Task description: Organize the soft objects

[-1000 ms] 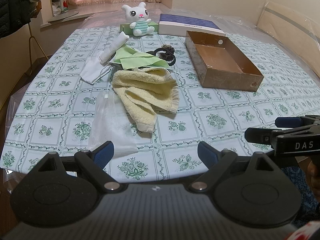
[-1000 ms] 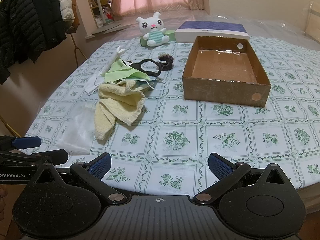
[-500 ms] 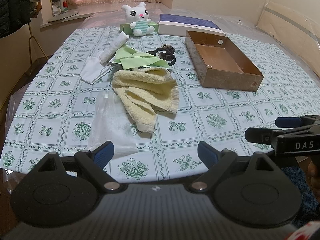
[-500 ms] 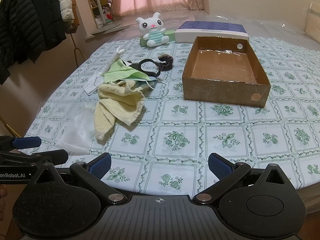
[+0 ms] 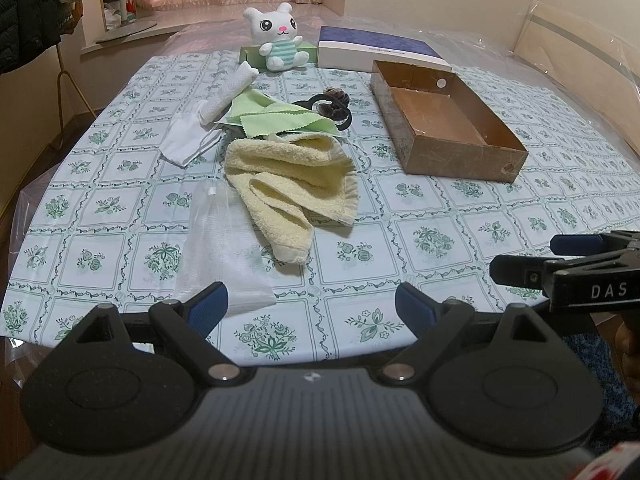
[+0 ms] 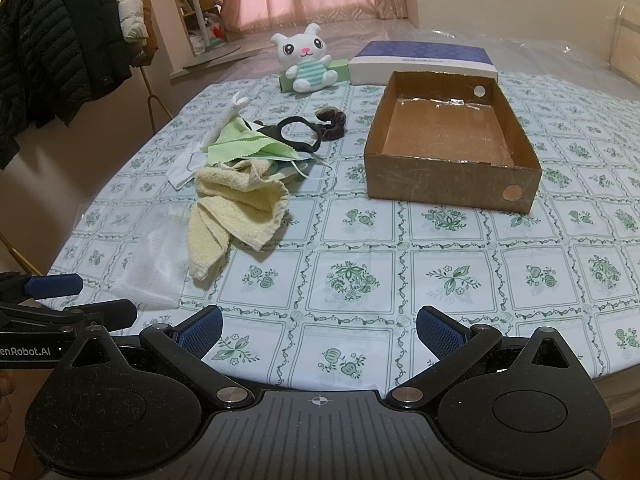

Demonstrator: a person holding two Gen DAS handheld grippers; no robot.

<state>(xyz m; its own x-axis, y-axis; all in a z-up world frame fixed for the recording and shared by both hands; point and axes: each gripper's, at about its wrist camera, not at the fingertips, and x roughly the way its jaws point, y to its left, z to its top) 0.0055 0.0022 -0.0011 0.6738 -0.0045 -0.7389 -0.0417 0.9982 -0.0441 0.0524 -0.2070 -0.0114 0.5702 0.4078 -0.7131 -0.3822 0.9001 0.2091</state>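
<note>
Yellow towel (image 5: 292, 184) (crumpled) lengthwise toward table's near edge, both grippers' jaws wide, empty

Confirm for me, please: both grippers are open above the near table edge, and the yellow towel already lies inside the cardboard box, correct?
Not quite. The yellow towel lies on the tablecloth, left of the cardboard box, which is empty in the right wrist view. Both the left gripper and right gripper are indeed open.

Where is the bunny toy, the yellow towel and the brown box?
bunny toy (image 6: 306, 62): right wrist view, on its striped belly.
yellow towel (image 5: 296, 172): left wrist view, on its folded middle.
brown box (image 6: 448, 182): right wrist view, on its near outer wall.
</note>
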